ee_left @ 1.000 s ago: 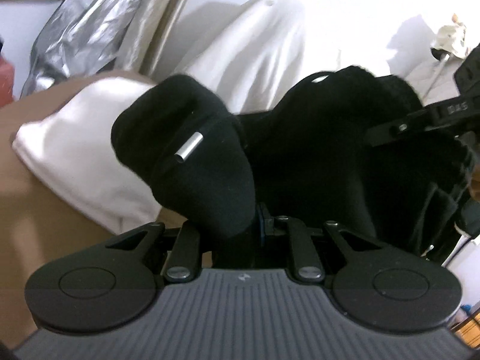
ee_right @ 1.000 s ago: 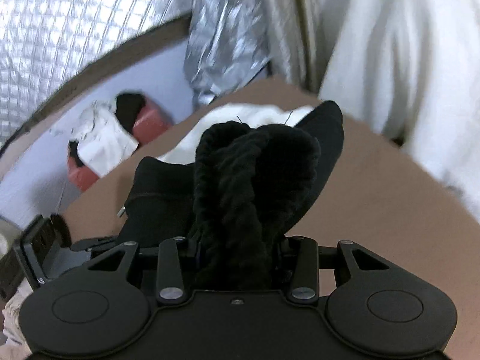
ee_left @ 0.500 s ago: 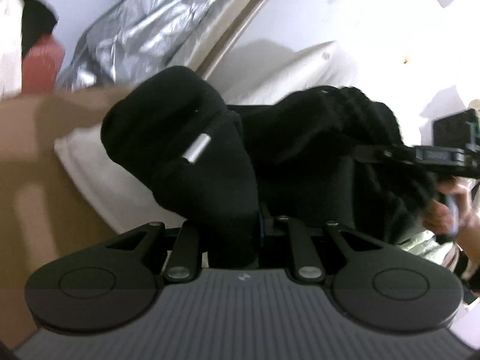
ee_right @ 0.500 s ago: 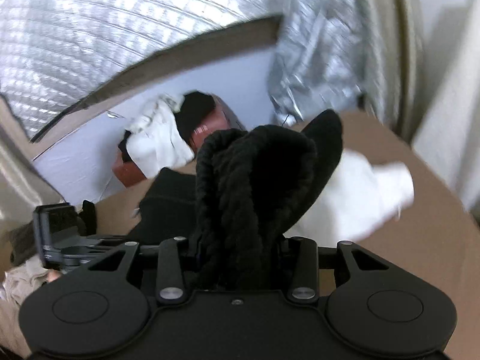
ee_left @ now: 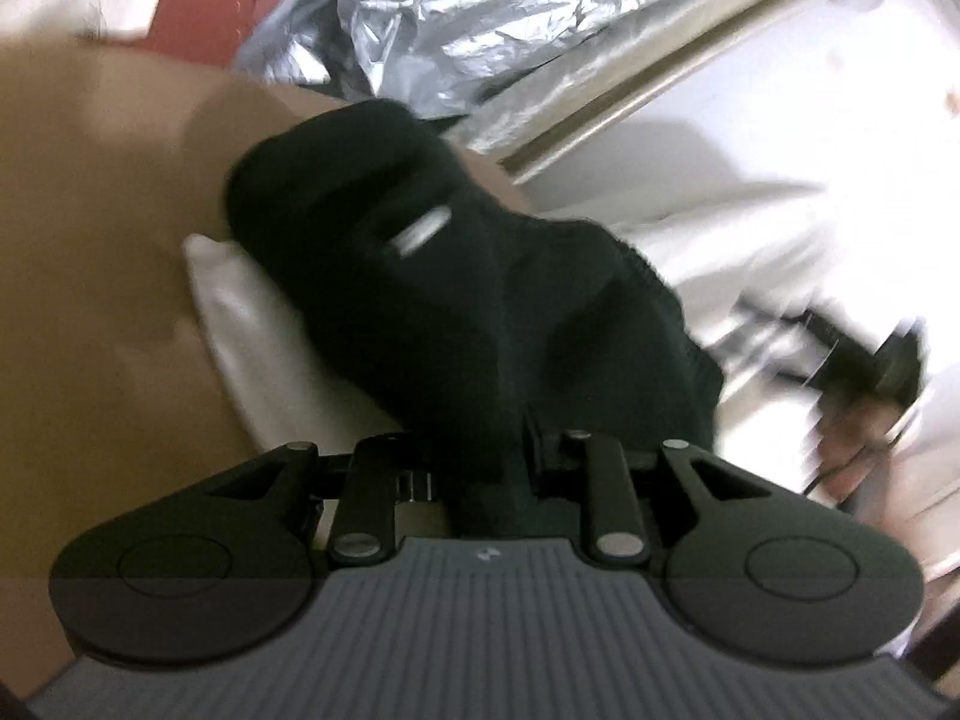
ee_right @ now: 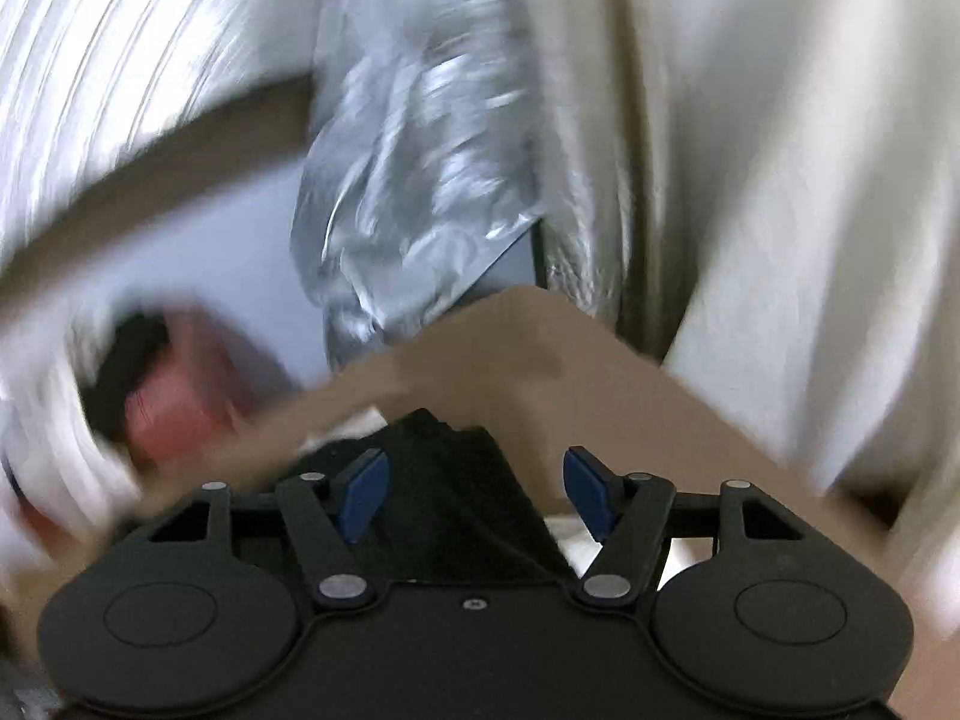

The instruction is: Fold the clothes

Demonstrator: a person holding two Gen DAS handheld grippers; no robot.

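Now both grippers are opening: left gripper [ee_left: 480, 456] still pinching black garment [ee_left: 456, 276], right gripper [ee_right: 474, 492] released.

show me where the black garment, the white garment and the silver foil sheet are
black garment [ee_left: 456, 312], left wrist view, middle of the bunched fabric above the claw.
white garment [ee_left: 252, 312], left wrist view, bare edge showing left of the black fabric.
silver foil sheet [ee_right: 414, 192], right wrist view, crumpled middle.
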